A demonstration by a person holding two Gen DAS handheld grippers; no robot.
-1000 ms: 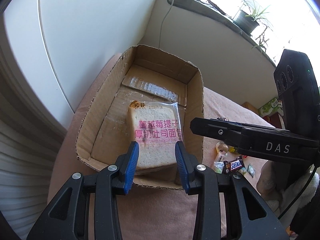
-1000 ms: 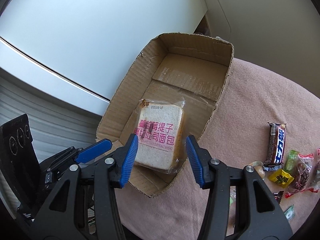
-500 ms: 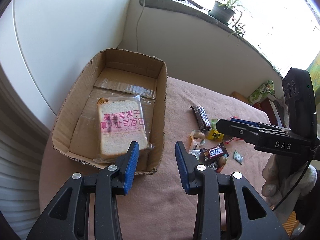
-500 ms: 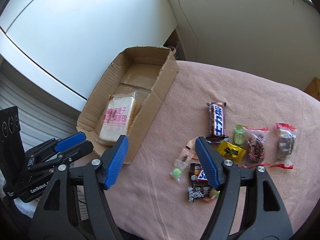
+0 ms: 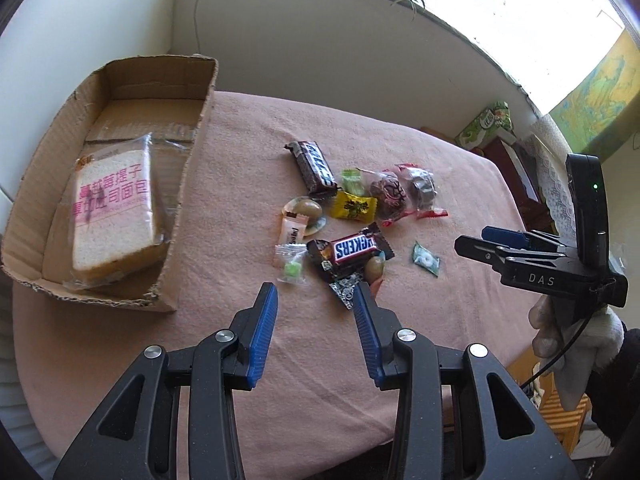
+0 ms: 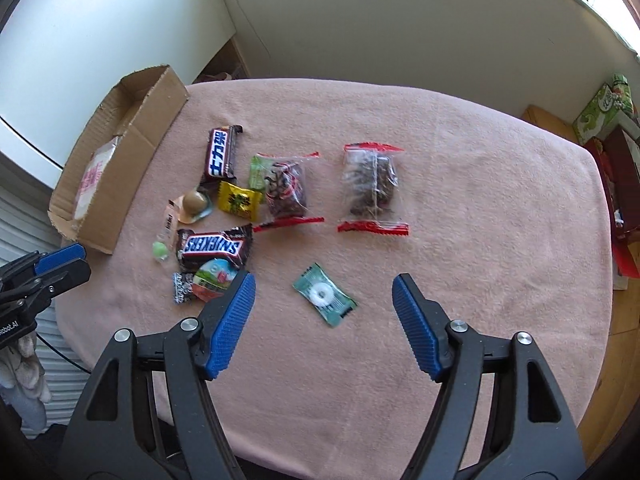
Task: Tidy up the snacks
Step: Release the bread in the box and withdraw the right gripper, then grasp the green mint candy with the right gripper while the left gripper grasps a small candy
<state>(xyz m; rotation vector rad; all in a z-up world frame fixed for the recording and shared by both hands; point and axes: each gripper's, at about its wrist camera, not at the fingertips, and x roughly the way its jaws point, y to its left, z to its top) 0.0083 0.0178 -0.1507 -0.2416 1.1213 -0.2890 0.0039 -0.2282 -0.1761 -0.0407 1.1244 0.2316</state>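
A cardboard box (image 5: pixel 192 168) at the table's left holds a wrapped slice of bread (image 5: pixel 112 208). To its right lies a loose pile: a Snickers bar (image 5: pixel 352 246), a dark chocolate bar (image 5: pixel 316 168), a yellow candy (image 5: pixel 354 206) and two clear red-edged packets (image 6: pixel 286 188) (image 6: pixel 372 186). My left gripper (image 5: pixel 314 286) hovers just short of the Snickers, jaws apart and widening slightly, nothing between them. My right gripper (image 6: pixel 324 278) stands wide open above a green mint packet (image 6: pixel 324 294), apart from it.
A pink cloth (image 6: pixel 480 200) covers the table, bare at the right and front. A green carton (image 6: pixel 604 112) and red items sit beyond the right edge. A gloved hand (image 5: pixel 572 332) holds the right gripper. White walls stand behind the box.
Both grippers have swung right, away from the box and over the snack pile. The right jaws have spread much wider. The bread stays in the box.
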